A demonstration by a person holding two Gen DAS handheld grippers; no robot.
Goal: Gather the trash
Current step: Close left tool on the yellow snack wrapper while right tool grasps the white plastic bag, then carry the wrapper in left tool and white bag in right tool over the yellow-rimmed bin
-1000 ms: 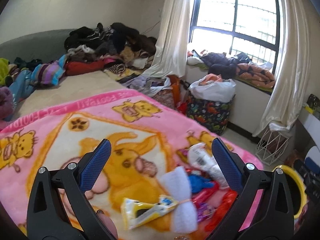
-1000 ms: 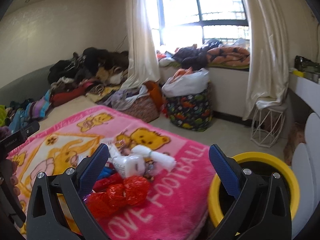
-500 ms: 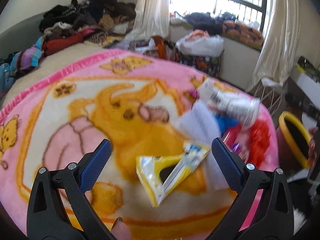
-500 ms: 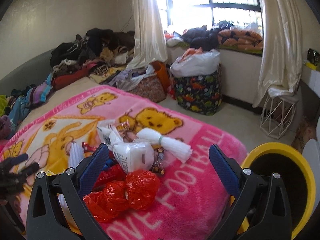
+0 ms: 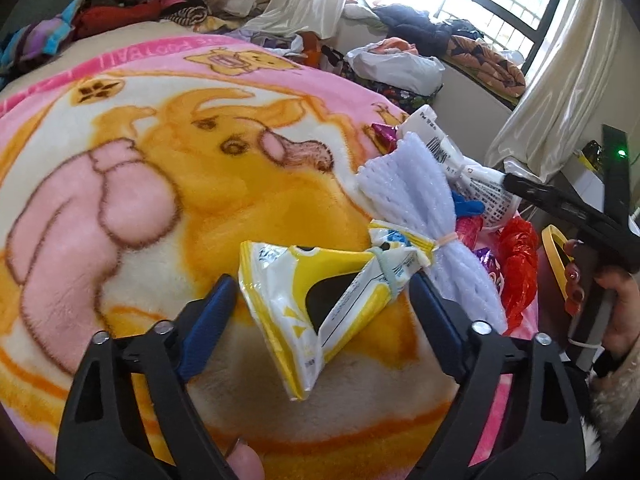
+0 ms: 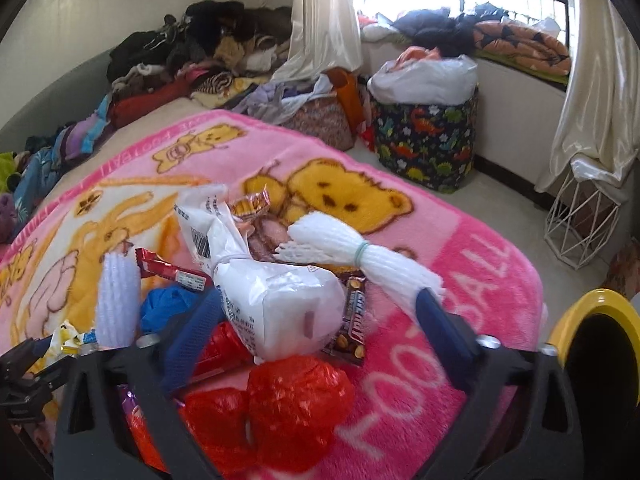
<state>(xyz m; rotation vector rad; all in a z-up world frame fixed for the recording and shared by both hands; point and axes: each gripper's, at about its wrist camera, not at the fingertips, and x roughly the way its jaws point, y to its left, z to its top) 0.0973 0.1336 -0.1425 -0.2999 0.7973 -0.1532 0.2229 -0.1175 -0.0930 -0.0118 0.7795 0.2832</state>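
Note:
Trash lies in a heap on a pink cartoon blanket [image 5: 120,168]. My left gripper [image 5: 320,312] is open, its jaws on either side of a yellow and white wrapper [image 5: 312,304] lying on the blanket. A white foam net bundle [image 5: 416,208] lies just beyond it. My right gripper [image 6: 316,320] is open over a white plastic bag [image 6: 280,304], with a red plastic bag [image 6: 280,404] below it and a second foam net bundle [image 6: 360,256] to the right. A yellow-rimmed bin [image 6: 600,344] stands at the bed's right edge.
Candy wrappers [image 6: 352,324] and a blue scrap [image 6: 168,304] lie among the heap. Clothes are piled at the bed's far end [image 6: 192,52]. A dinosaur-print basket [image 6: 428,136] and a white wire stand [image 6: 580,220] stand on the floor by the window.
My left gripper has moved forward and down, and its jaws now stand either side of the yellow wrapper. My right gripper has moved closer over the white bag and red bag.

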